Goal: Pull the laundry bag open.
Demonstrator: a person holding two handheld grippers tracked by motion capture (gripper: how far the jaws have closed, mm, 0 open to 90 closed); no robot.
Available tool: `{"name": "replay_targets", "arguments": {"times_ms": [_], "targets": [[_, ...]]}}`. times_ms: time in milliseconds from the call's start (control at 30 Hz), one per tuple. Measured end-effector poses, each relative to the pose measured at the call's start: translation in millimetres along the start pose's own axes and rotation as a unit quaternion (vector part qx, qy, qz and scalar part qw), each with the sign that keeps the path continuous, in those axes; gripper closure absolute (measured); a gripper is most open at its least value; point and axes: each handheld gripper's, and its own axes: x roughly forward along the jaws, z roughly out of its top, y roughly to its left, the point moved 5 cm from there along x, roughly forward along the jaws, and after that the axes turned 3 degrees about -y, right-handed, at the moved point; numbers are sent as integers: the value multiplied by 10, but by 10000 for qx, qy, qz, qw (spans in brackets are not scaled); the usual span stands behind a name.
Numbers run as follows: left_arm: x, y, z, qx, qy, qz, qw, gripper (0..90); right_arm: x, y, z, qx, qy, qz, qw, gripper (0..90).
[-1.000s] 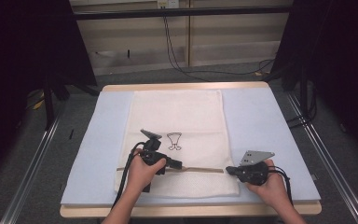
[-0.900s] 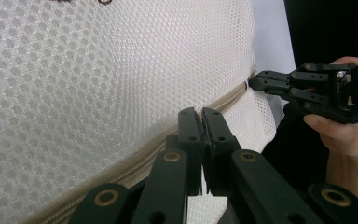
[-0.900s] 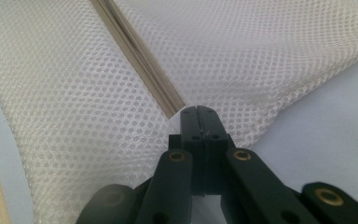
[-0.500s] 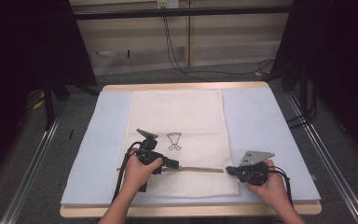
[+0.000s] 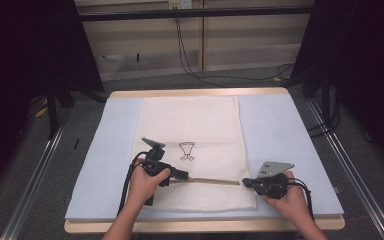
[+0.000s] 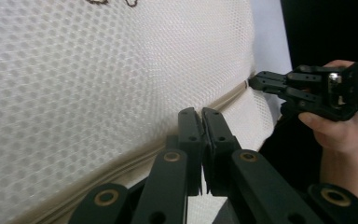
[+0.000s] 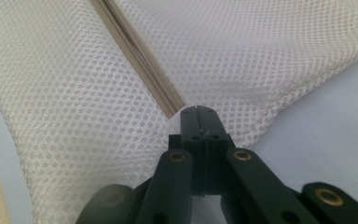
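A white mesh bag (image 5: pixel 190 120) lies flat on a pale blue mat (image 5: pixel 275 130), with a small dark drawing (image 5: pixel 187 150) at its middle. A tan zipper (image 5: pixel 212 181) runs across the bag's near end. My left gripper (image 5: pixel 184 176) is shut at the zipper's left part; in the left gripper view its jaws (image 6: pixel 202 112) are pressed together on the zipper line (image 6: pixel 135 163), and the exact piece pinched is hidden. My right gripper (image 5: pixel 245 182) is shut on the bag's edge at the zipper's right end (image 7: pixel 135 56), jaws (image 7: pixel 198 109) closed together.
The mat covers a wooden table (image 5: pixel 200 92); its near edge is just behind my hands. Bare mat lies left and right of the bag. Black curtains, metal rails and cables on the floor surround the table.
My left gripper has edged slightly left along the zipper, so a little more of the tan strip shows between the grippers. The right gripper has stayed put.
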Motion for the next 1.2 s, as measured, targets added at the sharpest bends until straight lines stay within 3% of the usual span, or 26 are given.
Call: {"name": "replay_targets", "arguments": {"times_ms": [67,133,200,400,500,1200], "targets": [[-7,-6,0,-52,-13,-87,9999,876,-1,1,-1,12,6,11,10000,900],[-18,-1,2,-37,-47,3,10000,875,-1,1,-1,11,6,11,10000,900],[-32,-5,1,-94,-26,-81,9999,875,-1,1,-1,21,9,7,10000,900],[-71,24,-3,-106,-101,2,9999,875,-2,0,1,35,23,7,10000,900],[-103,35,-8,-149,-68,-60,9998,875,-2,-7,2,42,23,13,10000,900],[-272,139,-29,-130,-208,149,9996,875,-2,-6,1,44,20,9,10000,900]]}}
